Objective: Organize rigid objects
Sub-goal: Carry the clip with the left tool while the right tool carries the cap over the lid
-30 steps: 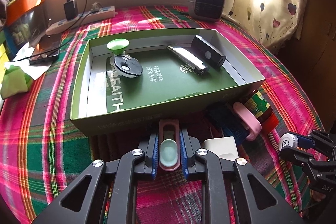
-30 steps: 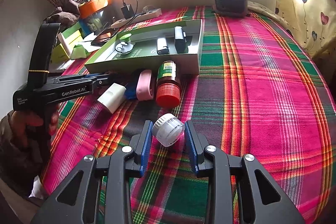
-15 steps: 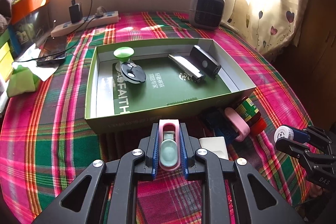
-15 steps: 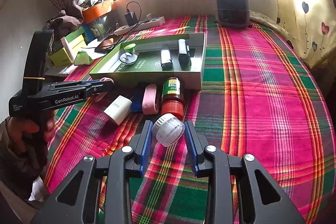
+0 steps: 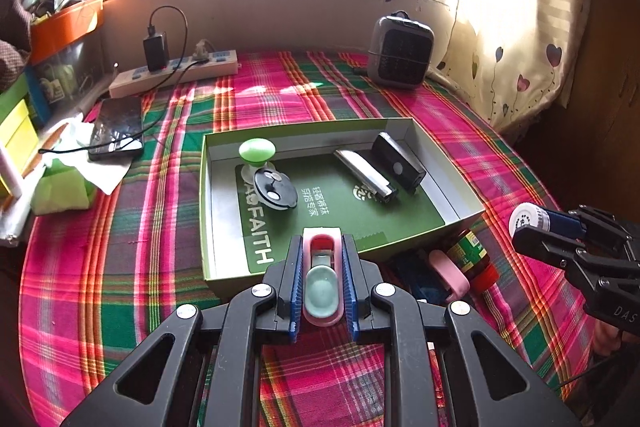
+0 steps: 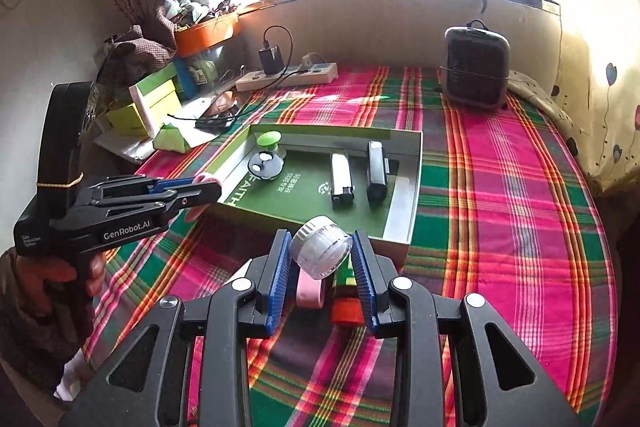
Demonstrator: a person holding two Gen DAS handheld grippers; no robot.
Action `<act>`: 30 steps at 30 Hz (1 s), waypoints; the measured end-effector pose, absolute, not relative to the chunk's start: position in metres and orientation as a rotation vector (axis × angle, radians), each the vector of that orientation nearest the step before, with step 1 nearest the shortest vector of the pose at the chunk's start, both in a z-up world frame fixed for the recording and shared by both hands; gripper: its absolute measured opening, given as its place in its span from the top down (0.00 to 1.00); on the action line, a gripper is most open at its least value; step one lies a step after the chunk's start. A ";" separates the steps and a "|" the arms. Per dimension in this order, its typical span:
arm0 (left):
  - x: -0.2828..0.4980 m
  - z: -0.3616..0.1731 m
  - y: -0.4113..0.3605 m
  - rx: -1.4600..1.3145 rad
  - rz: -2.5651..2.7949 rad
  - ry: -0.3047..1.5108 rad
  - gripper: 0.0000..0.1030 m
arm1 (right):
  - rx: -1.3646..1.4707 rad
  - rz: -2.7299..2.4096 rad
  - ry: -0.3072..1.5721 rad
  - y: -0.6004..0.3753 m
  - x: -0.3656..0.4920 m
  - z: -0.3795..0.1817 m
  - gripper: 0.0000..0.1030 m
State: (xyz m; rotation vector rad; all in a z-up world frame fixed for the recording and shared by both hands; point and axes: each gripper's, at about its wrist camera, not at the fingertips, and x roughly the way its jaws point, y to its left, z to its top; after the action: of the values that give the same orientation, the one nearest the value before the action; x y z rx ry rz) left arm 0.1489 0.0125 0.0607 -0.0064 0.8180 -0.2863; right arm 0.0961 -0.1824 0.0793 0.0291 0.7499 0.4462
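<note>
Both grippers are loaded right now. Left gripper point(image 5: 321, 281) has its blue-padded fingers pinched snug on a small pink plastic case with a pale green oval insert point(image 5: 321, 287), and it hangs just above the near wall of the shallow green cardboard box point(image 5: 224, 279). From the right wrist view you can see that same left gripper point(image 6: 200, 187) by the box's left edge, a hand point(image 6: 76, 279) wrapped around its handle.

Right gripper point(image 6: 321, 259) is clamped on a white ribbed round cap point(image 6: 320, 251), tilted, held in the air just short of the box's near wall. No daylight between pads and cap on either side.

Inside the box: 1 green round-topped knob point(image 5: 257, 150) at the back left, 1 black round disc with white dots point(image 5: 275, 189) touching it in front, then 1 silver rectangular lighter-like thing point(image 5: 366, 175) and 1 black rectangular device point(image 5: 400, 163) lying side by side on the right.

Outside the box, on the pink and green plaid cloth point(image 6: 520, 207), just beside the near right corner: a brown bottle with a red cap point(image 5: 472, 259) lying on its side, a pink oval ring point(image 5: 450, 273) next to it, and something dark blue point(image 5: 420, 279) I can't make out.
</note>
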 end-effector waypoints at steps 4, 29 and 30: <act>0.158 0.061 0.019 -0.018 -0.273 0.823 0.84 | 0.008 0.464 0.755 -0.171 0.116 0.085 0.69; 0.204 0.031 0.032 -0.074 -0.257 0.885 0.84 | -0.039 0.495 0.908 -0.113 0.241 0.048 0.68; 0.205 0.030 0.032 -0.075 -0.258 0.889 0.84 | -0.043 0.496 0.913 -0.111 0.244 0.046 0.68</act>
State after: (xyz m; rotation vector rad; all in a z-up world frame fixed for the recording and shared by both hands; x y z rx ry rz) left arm 0.2051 0.0324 0.0298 -0.0752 0.8889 -0.2579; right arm 0.2435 -0.1110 0.0460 -0.0433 0.9132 0.4959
